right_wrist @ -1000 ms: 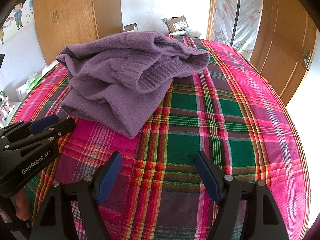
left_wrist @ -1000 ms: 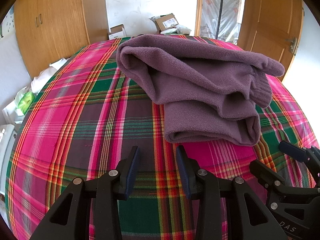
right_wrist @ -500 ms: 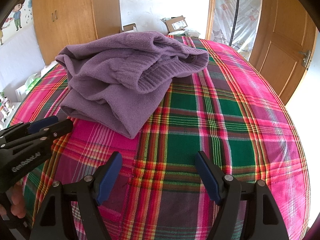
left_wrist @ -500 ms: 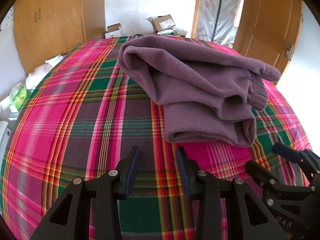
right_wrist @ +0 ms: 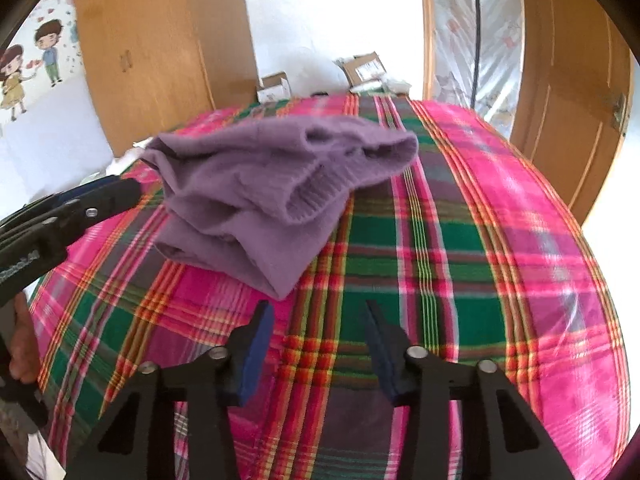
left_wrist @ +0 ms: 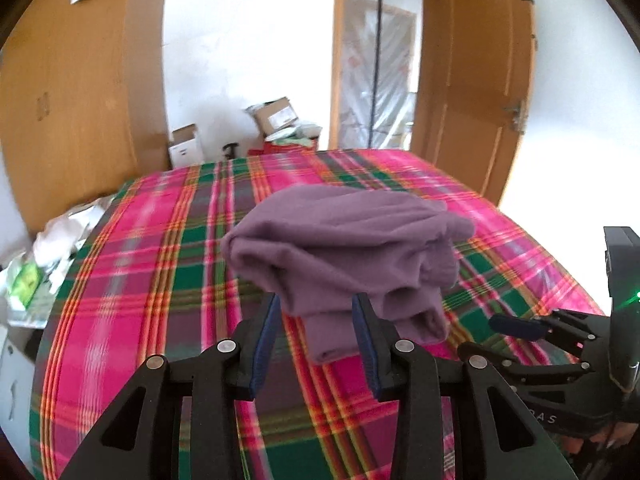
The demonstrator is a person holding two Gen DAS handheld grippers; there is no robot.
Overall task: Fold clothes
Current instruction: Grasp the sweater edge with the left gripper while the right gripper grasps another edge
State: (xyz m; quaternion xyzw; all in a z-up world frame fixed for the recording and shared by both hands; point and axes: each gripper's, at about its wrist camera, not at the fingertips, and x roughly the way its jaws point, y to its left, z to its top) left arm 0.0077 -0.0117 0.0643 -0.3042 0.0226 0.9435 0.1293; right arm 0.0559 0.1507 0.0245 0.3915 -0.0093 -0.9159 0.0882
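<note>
Jaws apart, empty: left gripper [left_wrist: 316, 316]; right gripper [right_wrist: 320, 320] closing above folded purple sweater [right_wrist: 272, 192].

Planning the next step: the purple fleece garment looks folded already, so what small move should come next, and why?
Probably draw both claws back. The folded purple fleece garment lies compact on the pink-and-green plaid bedspread; the left claw and the closing right claw hold nothing.

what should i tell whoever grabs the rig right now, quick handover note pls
Left gripper: jaws apart, empty, off the cloth.
Right gripper: jaws closing, nothing between them, over bare bedspread.
Purple fleece garment: lies folded in a thick bundle on the plaid bedspread, just beyond both grippers; a ribbed cuff shows on top.
Done: garment looks folded and released.
Left: perhaps tidy the loose cuff; no other clothes visible.
</note>
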